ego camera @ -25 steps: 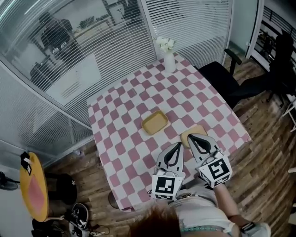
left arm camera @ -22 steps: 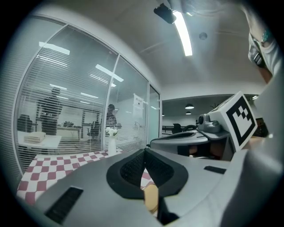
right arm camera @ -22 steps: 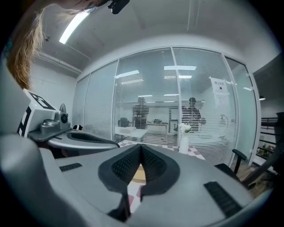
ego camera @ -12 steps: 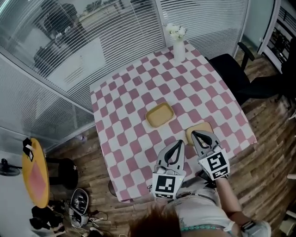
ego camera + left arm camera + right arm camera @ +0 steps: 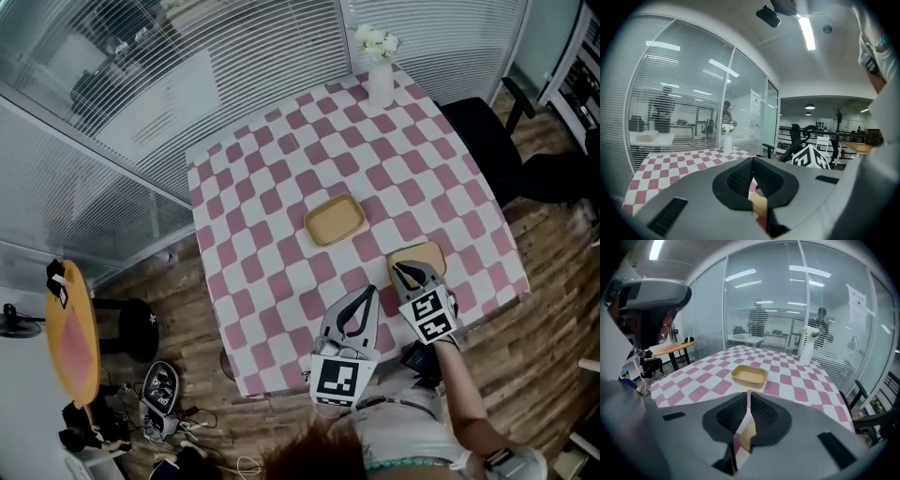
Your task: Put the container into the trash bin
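A yellow-tan open container (image 5: 335,219) sits near the middle of the pink-and-white checked table (image 5: 281,187); the right gripper view shows the container (image 5: 749,375) straight ahead. A flat tan lid-like piece (image 5: 419,254) lies by the table's near right edge. My right gripper (image 5: 403,271) points down at its near edge, jaws opening to a thin slit, nothing between them. In its own view the right gripper (image 5: 748,393) shows the tan piece through the slit. My left gripper (image 5: 368,292) hovers over the near edge, shut and empty; in its own view the left gripper (image 5: 751,162) has its tips together.
A white vase with flowers (image 5: 380,82) stands at the far right corner. A black office chair (image 5: 487,141) is to the table's right, a small yellow round table (image 5: 70,347) to the left. Glass walls with blinds (image 5: 141,103) run behind. No bin shows.
My right gripper has dropped and tipped downward onto the near edge of the tan piece, and its jaws have parted slightly. The left gripper has sunk a little.
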`<state>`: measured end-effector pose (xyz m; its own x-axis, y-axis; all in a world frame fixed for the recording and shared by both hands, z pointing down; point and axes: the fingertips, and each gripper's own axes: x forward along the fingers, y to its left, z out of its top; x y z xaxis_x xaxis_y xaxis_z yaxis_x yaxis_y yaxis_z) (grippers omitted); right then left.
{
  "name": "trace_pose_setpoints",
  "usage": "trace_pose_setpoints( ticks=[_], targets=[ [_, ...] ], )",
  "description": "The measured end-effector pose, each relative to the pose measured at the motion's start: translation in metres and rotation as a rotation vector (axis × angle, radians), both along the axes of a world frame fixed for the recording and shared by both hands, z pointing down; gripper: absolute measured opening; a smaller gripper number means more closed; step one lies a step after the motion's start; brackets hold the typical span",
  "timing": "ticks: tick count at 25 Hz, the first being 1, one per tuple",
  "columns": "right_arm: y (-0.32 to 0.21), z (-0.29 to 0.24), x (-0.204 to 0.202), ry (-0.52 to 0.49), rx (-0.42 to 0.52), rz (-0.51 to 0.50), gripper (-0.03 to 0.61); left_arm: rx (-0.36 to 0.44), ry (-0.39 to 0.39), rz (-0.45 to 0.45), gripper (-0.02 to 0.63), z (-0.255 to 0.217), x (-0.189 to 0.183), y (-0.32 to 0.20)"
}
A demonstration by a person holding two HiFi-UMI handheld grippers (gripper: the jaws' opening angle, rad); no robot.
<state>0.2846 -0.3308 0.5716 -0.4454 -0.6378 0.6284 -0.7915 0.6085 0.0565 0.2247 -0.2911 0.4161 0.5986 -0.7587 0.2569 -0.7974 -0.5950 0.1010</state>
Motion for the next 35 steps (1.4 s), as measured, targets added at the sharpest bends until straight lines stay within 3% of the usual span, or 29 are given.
trace_pose_setpoints(
  ticks=[7, 14, 19, 35],
  targets=[
    [0.003, 0.066, 0.000, 0.108, -0.211, 0.006, 0.069, -0.035, 0.006, -0.026, 0.006, 0.010, -0.010, 0.006],
    [0.006, 0.107, 0.000, 0.232, -0.314, 0.009, 0.075, -0.040, 0.007, -0.060, 0.006, 0.013, -0.023, 0.012],
    [0.007, 0.112, -0.002, 0.279, -0.289, 0.024, 0.063, -0.031, 0.007, -0.084, 0.006, 0.010, -0.033, 0.013],
    [0.016, 0.106, 0.021, 0.245, -0.285, 0.034, 0.002, -0.010, 0.016, -0.100, 0.006, 0.002, -0.032, 0.026]
  ],
)
